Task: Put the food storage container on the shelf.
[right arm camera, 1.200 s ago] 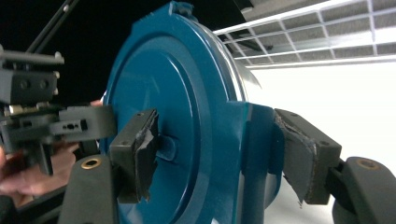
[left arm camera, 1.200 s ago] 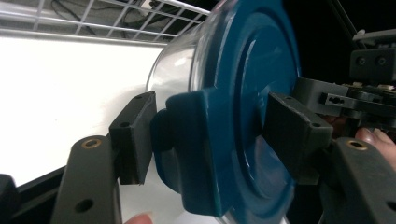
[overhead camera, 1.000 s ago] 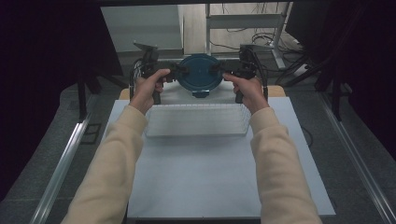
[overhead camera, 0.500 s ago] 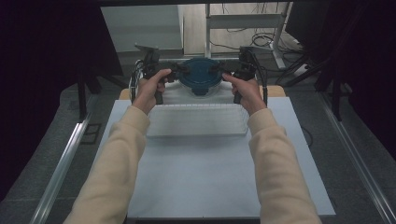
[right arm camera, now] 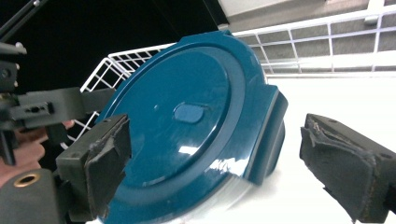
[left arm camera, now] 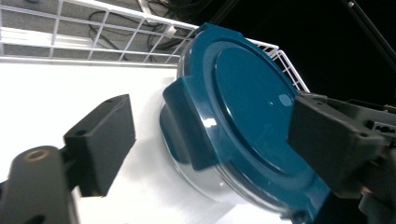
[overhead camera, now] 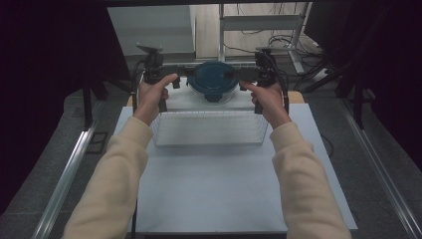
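- A round clear container with a dark blue lid stands on the white surface at the far end of the tabletop, inside a white wire basket.
- The left tongs are at the left side of the container and the right tongs at its right side, so the container lies between the two.
- In the left gripper view, the side clasp of the lid is in the gap between the two black jaws, but neither jaw touches it.
- In the right gripper view, the other clasp also stands free between the two jaws.
- Both tongs are open and hold nothing; their jaws have just been opening, with the lid's clasps between them.
- Each hand grips the handle of its tongs, and the cream sleeves reach over the tabletop.
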Motion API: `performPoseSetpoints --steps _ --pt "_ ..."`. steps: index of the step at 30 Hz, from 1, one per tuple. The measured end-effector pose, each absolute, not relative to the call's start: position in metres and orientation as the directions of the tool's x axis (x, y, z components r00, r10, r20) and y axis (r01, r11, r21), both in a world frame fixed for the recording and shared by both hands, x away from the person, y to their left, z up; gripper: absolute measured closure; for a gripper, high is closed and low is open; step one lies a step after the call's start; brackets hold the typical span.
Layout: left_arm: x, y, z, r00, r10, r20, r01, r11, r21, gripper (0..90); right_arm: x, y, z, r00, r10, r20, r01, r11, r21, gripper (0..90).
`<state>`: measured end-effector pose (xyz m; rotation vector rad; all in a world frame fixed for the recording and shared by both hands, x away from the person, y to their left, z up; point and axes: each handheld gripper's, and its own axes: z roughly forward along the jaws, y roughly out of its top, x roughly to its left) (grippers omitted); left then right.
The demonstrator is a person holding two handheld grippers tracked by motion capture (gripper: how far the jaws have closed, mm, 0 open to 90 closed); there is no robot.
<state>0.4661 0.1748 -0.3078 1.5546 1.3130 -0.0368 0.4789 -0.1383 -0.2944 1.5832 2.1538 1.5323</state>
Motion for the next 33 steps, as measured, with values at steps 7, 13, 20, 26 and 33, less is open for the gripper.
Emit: performPoseSetpoints --steps 7,13,20,26,33 --pt "0.441 0.173 -0.298 0.456 0.741 -0.494 0.681 0.068 0.729 12.1 0.461 -0.147 -0.295 -0.528 0.734 0.428 0.65 0.025 0.759 9.1" --pt "0.413 0.178 -0.3 0.51 0.726 -0.461 0.644 0.033 0.764 13.4 0.433 -0.157 -0.291 -0.605 0.703 0.374 0.595 0.087 0.799 10.2" --pt "0.365 0.183 -0.315 0.59 0.685 -0.429 0.607 -0.025 0.794 13.8 0.396 -0.176 -0.295 -0.647 0.683 0.338 0.548 0.109 0.83 12.1" --pt "0.328 0.186 -0.337 0.623 0.672 -0.399 0.588 -0.066 0.806 14.5 0.366 -0.19 -0.313 -0.674 0.676 0.299 0.513 0.136 0.848 14.0" --pt "0.298 0.192 -0.369 0.646 0.653 -0.395 0.581 -0.086 0.809 16.3 0.336 -0.203 -0.344 -0.686 0.669 0.286 0.497 0.144 0.856 15.7"
